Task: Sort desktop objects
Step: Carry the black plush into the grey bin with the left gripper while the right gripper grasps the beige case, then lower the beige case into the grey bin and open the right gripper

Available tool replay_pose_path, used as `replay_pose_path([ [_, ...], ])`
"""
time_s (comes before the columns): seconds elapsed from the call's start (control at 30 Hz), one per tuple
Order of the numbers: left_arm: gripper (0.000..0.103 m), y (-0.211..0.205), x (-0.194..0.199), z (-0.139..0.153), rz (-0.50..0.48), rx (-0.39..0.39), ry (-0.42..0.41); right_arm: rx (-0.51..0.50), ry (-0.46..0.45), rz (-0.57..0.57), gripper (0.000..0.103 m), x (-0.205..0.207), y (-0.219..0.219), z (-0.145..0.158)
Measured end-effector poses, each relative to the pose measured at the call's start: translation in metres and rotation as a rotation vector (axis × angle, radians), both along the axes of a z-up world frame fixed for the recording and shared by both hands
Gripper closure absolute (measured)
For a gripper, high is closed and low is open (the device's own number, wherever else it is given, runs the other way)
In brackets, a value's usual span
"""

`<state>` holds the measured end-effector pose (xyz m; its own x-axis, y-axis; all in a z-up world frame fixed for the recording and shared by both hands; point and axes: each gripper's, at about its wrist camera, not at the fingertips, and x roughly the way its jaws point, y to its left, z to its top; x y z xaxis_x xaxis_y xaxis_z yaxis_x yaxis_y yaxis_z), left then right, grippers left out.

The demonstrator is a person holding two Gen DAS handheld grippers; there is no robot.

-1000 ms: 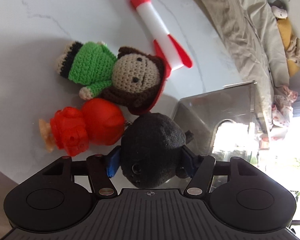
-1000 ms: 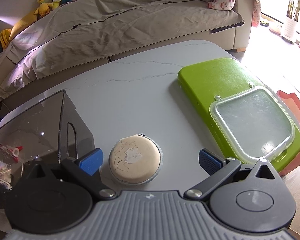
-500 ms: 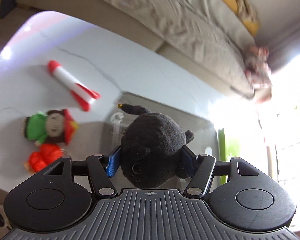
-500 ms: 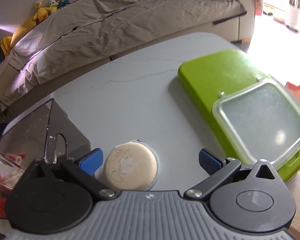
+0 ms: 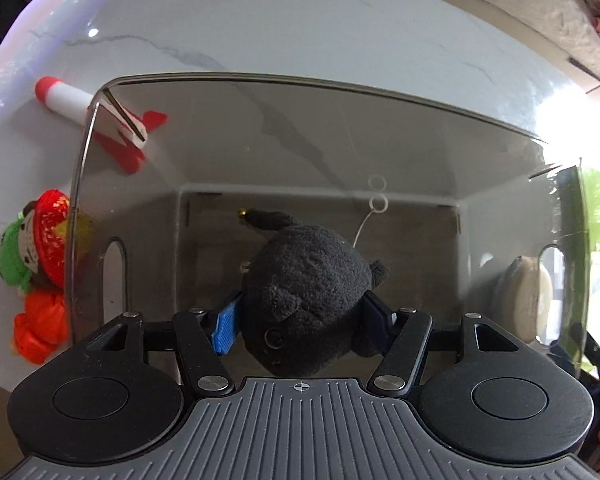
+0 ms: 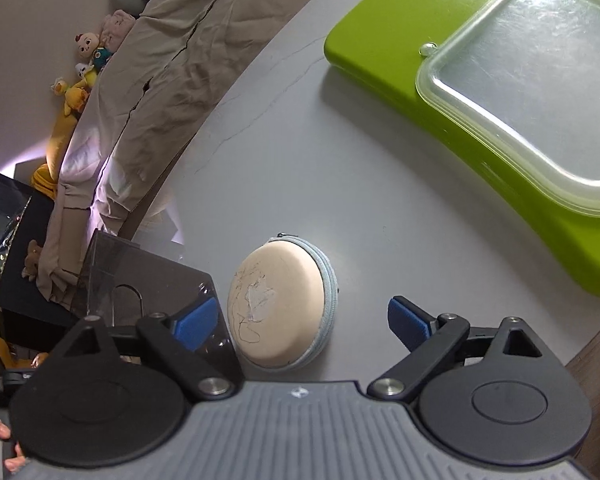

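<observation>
Since half a second ago the left gripper (image 5: pixel 300 318) has moved over the smoky transparent bin (image 5: pixel 284 92); it is now holding the black plush toy (image 5: pixel 306 292) tightly above the bin's opening. The right gripper (image 6: pixel 300 320) is hovering beside the bin, fingers wide around the beige round pouch (image 6: pixel 278 308).

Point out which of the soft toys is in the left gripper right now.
The black plush toy, clamped over the smoky clear bin; the crocheted doll lies outside on the table.
</observation>
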<state>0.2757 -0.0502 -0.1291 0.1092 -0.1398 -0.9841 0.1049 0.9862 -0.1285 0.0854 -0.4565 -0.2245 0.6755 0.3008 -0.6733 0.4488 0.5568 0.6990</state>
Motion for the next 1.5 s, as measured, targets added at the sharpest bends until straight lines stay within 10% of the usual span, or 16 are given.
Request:
replay_pose_path([
  [0.3, 0.010, -0.023, 0.005, 0.018, -0.071, 0.110, -0.104, 0.009, 0.000, 0.018, 0.015, 0.013, 0.004, -0.021],
  [0.53, 0.010, -0.002, 0.001, 0.055, -0.054, 0.039, -0.134, -0.029, -0.044, 0.037, 0.018, 0.031, 0.020, -0.020],
  [0.93, 0.010, 0.108, -0.004, 0.112, 0.191, -0.127, -0.204, -0.029, -0.122, 0.032, 0.064, 0.031, 0.027, -0.012],
  [1.2, 0.009, 0.181, -0.017, 0.105, 0.311, -0.180, -0.201, -0.144, -0.170, -0.026, 0.069, 0.015, 0.009, 0.040],
  [1.5, 0.007, 0.235, -0.043, 0.079, 0.352, -0.182, -0.208, -0.326, -0.351, 0.071, 0.068, 0.015, 0.045, 0.167],
])
